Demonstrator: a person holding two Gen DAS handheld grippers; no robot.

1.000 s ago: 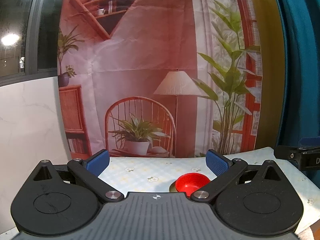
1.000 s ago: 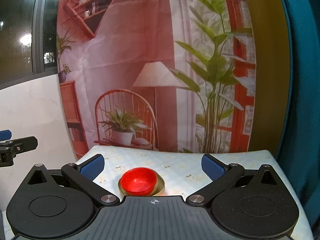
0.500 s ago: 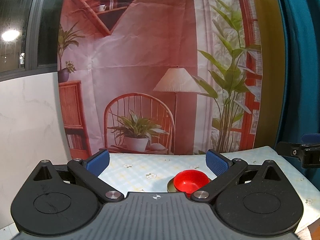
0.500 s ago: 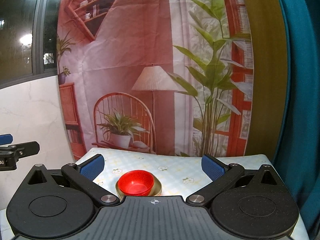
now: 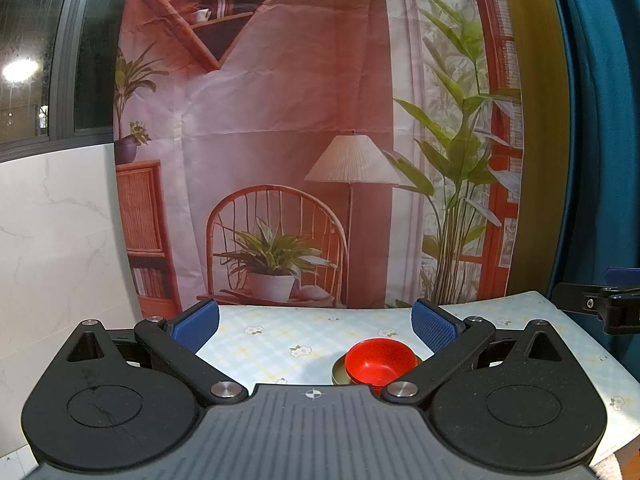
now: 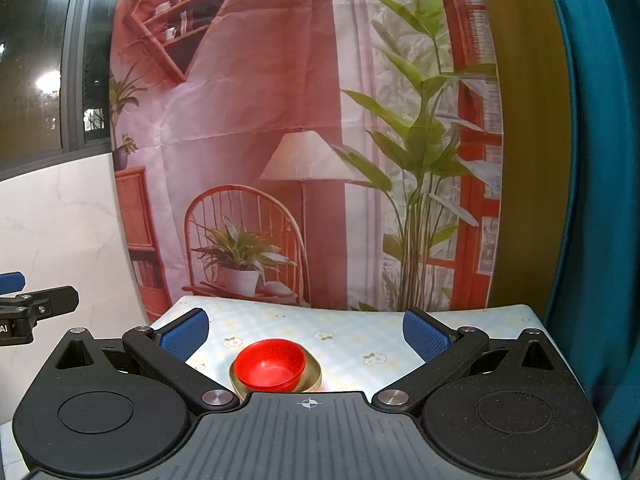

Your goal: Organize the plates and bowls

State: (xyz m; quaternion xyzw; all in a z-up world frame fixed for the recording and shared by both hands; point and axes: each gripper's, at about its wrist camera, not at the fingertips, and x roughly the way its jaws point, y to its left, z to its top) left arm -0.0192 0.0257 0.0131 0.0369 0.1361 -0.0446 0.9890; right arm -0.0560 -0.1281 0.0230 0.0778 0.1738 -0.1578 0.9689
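Note:
A red bowl (image 5: 379, 361) sits on an olive-green plate (image 5: 338, 372) on the flowered tablecloth (image 5: 280, 340). In the right wrist view the red bowl (image 6: 269, 364) rests on the same plate (image 6: 312, 372). My left gripper (image 5: 315, 322) is open and empty, held above and short of the table; the bowl lies low and right between its fingers. My right gripper (image 6: 306, 330) is open and empty, with the bowl low and left of centre. Each gripper shows at the edge of the other's view.
A printed backdrop (image 5: 320, 140) of a chair, lamp and plants hangs behind the table. A white marble wall (image 5: 60, 240) stands on the left and a teal curtain (image 5: 600, 120) on the right. The table's right edge (image 5: 616, 360) is close.
Both grippers have drawn back and risen a little: the bowl and plate look smaller and more of the tablecloth shows. Both grippers stay open.

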